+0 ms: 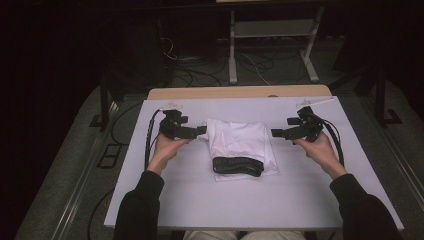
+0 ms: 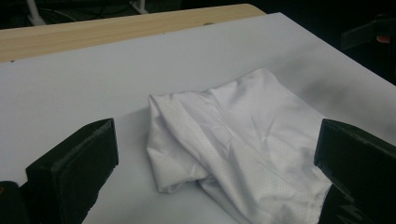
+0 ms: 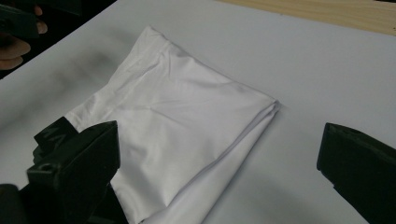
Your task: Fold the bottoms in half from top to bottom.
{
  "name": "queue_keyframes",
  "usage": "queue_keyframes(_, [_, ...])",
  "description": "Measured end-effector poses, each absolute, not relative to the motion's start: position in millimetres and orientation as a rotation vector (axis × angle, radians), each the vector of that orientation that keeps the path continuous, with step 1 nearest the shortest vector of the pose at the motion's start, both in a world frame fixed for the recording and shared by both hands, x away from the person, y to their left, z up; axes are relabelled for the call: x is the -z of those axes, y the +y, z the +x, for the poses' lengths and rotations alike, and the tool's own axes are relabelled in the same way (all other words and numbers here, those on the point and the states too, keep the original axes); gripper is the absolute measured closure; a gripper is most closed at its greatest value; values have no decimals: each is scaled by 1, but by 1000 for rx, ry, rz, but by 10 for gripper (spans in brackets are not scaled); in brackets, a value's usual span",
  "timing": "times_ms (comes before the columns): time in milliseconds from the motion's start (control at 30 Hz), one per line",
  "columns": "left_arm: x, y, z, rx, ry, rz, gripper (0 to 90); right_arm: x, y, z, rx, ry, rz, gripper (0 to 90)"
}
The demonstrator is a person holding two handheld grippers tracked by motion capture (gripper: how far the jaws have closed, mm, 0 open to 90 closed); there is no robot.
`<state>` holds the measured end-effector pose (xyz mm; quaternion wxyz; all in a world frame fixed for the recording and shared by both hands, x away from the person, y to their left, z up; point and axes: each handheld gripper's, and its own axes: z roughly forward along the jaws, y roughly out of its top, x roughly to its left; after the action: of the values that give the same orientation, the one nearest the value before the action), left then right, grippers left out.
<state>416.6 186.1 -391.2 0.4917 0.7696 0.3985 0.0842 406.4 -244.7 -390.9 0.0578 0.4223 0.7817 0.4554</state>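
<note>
Holding the left black two-jaw gripper (image 1: pixel 199 131) just above the flat white table top (image 1: pixel 165 200), at the left edge of the folded white cloth garment (image 1: pixel 242 140), jaw tips pointing right and meeting that edge or hanging just short of it, hard to tell which from above. Standing wide apart in the left gripper view, with the rumpled, finely dotted fold of the garment (image 2: pixel 224 140) lying between the two black jaws and nothing pinched. Lying near the middle of the table, the white garment folded into a rough rectangle, its near edge carrying a dark black oblong strip of fabric-like stuff (image 1: pixel 237 166) set crosswise on top. Showing again at the lower left in the right gripper view, partly behind one jaw, that dark strip (image 3: pixel 53 133). Hovering just right of the garment, a little apart from its right edge, the right black two-jaw gripper (image 1: pixel 276 133) with tips pointing left. Gaping widely in its own view too, the smooth folded corner of the garment (image 3: pixel 187 116) spread between the jaws, gripping nothing. Coming in from the bottom edge, two dark-sleeved forearms with a bare hand around each tool; running along the far side of the white top, a pale wooden table edge (image 1: pixel 240 92)
</note>
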Motion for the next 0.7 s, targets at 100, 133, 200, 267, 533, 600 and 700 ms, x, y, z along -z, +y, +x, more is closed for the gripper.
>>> queue_keyframes(100, [392, 189, 410, -209, 959, 1874, 0, 392, -248, 401, -1382, 2365, 1269, 0])
queue_keyframes(133, [392, 190, 408, -210, 952, 1885, 0, 392, -250, 399, -1384, 2364, 1266, 0])
queue_keyframes(200, [393, 191, 404, -212, 942, 1889, 0, 394, -253, 396, -1380, 2365, 1272, 0])
queue_keyframes(267, [394, 192, 398, -214, 935, 1892, 0, 395, -256, 393, -1382, 2358, 1276, 0])
queue_keyframes(533, [395, 199, 382, -218, 915, 1892, 0, 394, -269, 378, -1381, 2332, 1275, 0])
queue_keyframes(600, [395, 200, 378, -217, 915, 1889, 0, 394, -272, 373, -1383, 2324, 1269, 0])
queue_keyframes(700, [395, 204, 371, -208, 908, 1878, 0, 393, -276, 366, -1391, 2314, 1270, 0])
